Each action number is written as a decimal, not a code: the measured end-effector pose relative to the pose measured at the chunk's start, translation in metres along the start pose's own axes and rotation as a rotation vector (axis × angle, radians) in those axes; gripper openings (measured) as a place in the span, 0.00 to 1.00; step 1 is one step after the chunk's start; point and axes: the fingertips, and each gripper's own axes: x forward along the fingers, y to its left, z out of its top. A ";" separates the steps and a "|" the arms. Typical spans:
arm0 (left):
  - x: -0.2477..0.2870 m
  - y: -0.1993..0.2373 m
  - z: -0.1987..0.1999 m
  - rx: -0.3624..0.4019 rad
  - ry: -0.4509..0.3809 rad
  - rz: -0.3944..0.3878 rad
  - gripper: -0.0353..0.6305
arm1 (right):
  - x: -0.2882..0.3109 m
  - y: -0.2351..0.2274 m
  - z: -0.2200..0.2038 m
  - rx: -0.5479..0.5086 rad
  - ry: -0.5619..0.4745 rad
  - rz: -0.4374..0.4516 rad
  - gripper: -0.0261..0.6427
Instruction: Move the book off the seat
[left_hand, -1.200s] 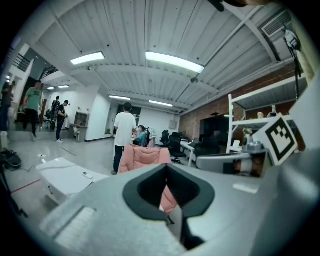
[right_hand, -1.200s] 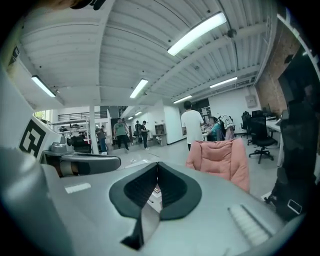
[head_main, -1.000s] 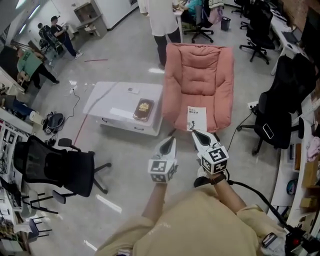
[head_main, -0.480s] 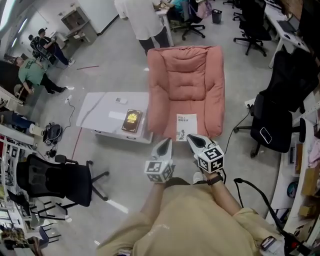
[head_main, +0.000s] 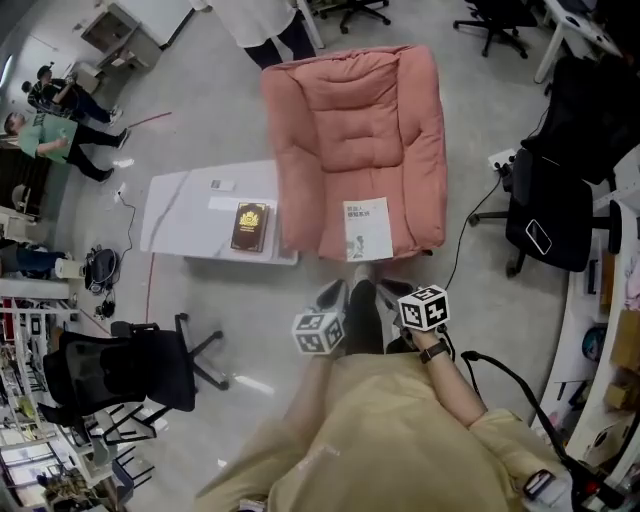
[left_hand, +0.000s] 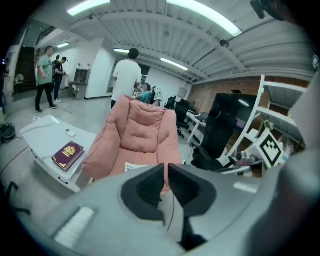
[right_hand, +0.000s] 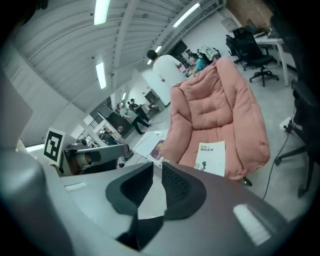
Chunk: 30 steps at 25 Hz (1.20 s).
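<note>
A white paperback book (head_main: 367, 228) lies flat at the front edge of the pink armchair's (head_main: 350, 110) seat. My left gripper (head_main: 331, 295) and right gripper (head_main: 389, 291) hover side by side just short of the seat front, a little below the book. Neither touches it. Along the left gripper (left_hand: 166, 167), the book (left_hand: 135, 167) shows just left of the jaws, which are opening by a thin slit. Along the right gripper (right_hand: 157, 167), the jaws are opening wider and the book (right_hand: 211, 156) lies ahead to the right. Nothing sits between either pair.
A low white table (head_main: 190, 215) stands left of the armchair and carries a dark red book (head_main: 249, 227). Black office chairs stand at lower left (head_main: 130, 365) and at right (head_main: 545, 215). A person in white (head_main: 255, 20) stands behind the armchair, others far left.
The armchair and book have come nearer and sit lower in the head view. Both grippers have drawn back toward my body, and their jaws have parted slightly.
</note>
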 end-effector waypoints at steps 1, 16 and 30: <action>0.010 0.008 -0.006 -0.023 0.024 -0.007 0.10 | 0.007 -0.011 -0.004 0.051 0.008 -0.002 0.13; 0.159 0.127 -0.129 -0.309 0.372 -0.057 0.32 | 0.131 -0.189 -0.081 0.595 0.051 -0.138 0.25; 0.291 0.229 -0.267 -0.547 0.470 -0.018 0.54 | 0.242 -0.346 -0.152 0.824 -0.070 -0.195 0.43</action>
